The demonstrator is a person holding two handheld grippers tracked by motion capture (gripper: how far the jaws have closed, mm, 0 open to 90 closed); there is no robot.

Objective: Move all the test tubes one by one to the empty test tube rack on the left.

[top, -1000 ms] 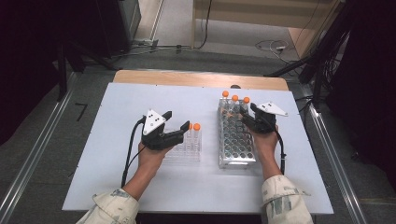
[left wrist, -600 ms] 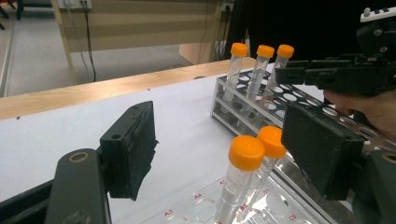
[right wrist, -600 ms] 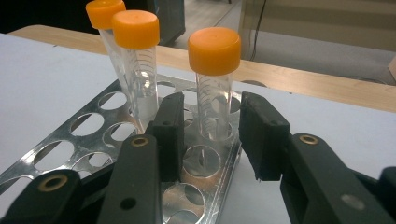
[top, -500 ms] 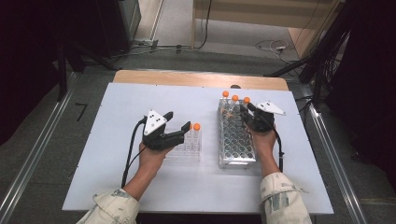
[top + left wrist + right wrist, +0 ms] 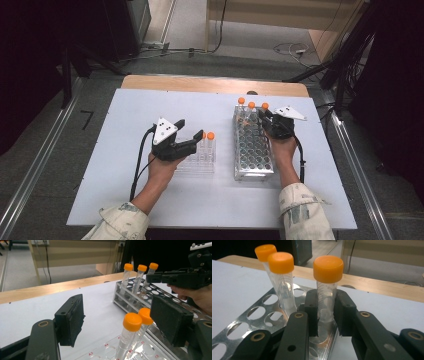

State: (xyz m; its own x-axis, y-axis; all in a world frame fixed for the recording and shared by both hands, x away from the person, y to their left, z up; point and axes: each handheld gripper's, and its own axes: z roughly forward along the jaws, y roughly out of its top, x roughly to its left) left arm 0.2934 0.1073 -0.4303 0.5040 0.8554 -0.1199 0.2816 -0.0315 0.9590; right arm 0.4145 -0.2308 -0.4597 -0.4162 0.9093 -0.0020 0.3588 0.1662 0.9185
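The right gripper (image 5: 325, 315) has just been closing and now clamps the body of an orange-capped tube (image 5: 327, 287) standing upright at the far corner of the metal rack (image 5: 253, 150), so the way out is straight up along the tube's length. The left gripper (image 5: 120, 322) holds its jaws apart around two tubes (image 5: 132, 330) in the clear rack (image 5: 197, 162), seemingly without touching them.
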